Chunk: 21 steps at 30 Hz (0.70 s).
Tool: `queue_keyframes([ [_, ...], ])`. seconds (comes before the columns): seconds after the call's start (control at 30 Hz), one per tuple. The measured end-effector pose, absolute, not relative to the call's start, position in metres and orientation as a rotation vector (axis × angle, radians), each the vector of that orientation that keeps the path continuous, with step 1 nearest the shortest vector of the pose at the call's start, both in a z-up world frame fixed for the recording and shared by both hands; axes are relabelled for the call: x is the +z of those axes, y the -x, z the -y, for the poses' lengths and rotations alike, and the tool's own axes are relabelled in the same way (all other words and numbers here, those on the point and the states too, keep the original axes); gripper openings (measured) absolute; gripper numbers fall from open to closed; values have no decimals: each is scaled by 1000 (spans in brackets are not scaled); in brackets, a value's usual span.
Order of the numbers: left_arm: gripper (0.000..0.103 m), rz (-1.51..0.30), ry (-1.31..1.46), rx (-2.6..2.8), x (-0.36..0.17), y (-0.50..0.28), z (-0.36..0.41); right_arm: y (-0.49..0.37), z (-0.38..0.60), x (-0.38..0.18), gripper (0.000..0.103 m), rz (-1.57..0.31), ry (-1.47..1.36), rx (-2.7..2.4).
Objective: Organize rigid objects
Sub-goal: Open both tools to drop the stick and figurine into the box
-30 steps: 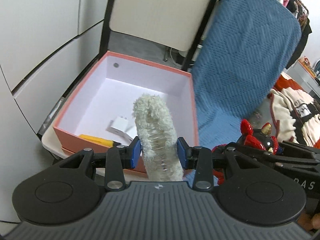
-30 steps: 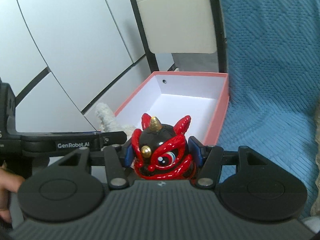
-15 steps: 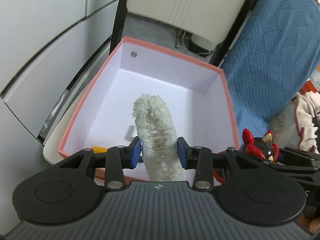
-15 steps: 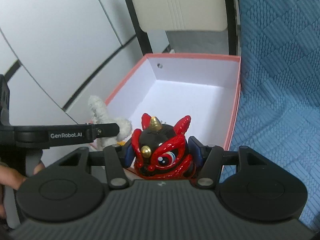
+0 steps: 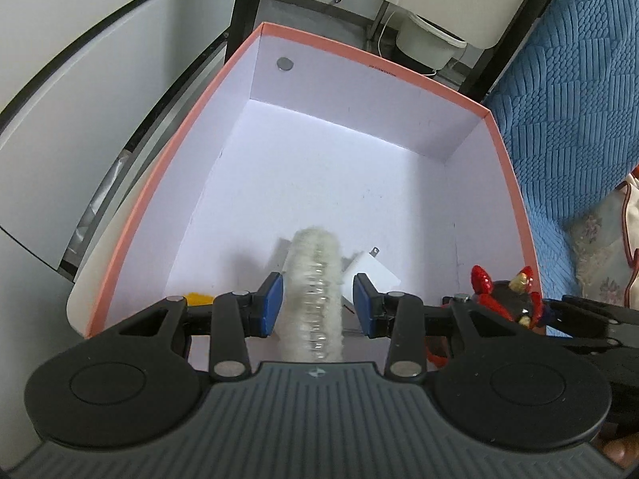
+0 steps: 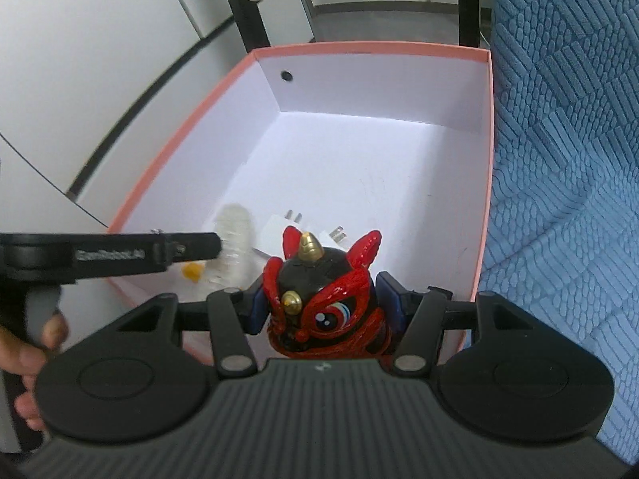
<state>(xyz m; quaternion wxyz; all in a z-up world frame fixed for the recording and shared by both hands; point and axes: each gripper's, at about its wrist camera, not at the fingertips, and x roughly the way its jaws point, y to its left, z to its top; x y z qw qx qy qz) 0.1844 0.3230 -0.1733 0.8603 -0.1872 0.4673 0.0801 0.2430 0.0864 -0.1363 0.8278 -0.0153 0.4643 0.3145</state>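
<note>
A pink box (image 5: 507, 183) with a white inside lies open below both grippers; it also shows in the right wrist view (image 6: 485, 159). My left gripper (image 5: 317, 307) is over its near end with the jaws open; the fuzzy white hair claw (image 5: 315, 299) sits blurred between the pads with gaps on both sides. The claw also shows in the right wrist view (image 6: 235, 243). My right gripper (image 6: 321, 305) is shut on a red and black lion figurine (image 6: 323, 299) above the box's near edge; the figurine also shows in the left wrist view (image 5: 509, 299).
A white plug charger (image 5: 373, 275) and a yellow object (image 5: 195, 299) lie on the box floor at the near end. A blue textured cover (image 6: 567, 159) lies right of the box. A black-framed chair (image 5: 431, 20) stands behind it. White cabinet panels (image 6: 80, 60) are on the left.
Both grippers moved forward over the box and tilted down. The left jaws, which were shut on the hair claw, have opened and the claw is blurred in motion. The right keeps its hold.
</note>
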Motion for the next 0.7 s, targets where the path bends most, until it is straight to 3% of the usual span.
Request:
queue_keyframes([
  [0.23, 45, -972, 403, 161, -170, -182, -323, -244, -88, -139, 59, -988, 29, 692],
  [0.37, 51, -954, 408, 169, -162, -175, -322, -240, -83, -134, 59, -989, 19, 695],
  [0.7, 52, -854, 417, 177, -113, -139, -309, -217, -60, -92, 59, -881, -10, 695],
])
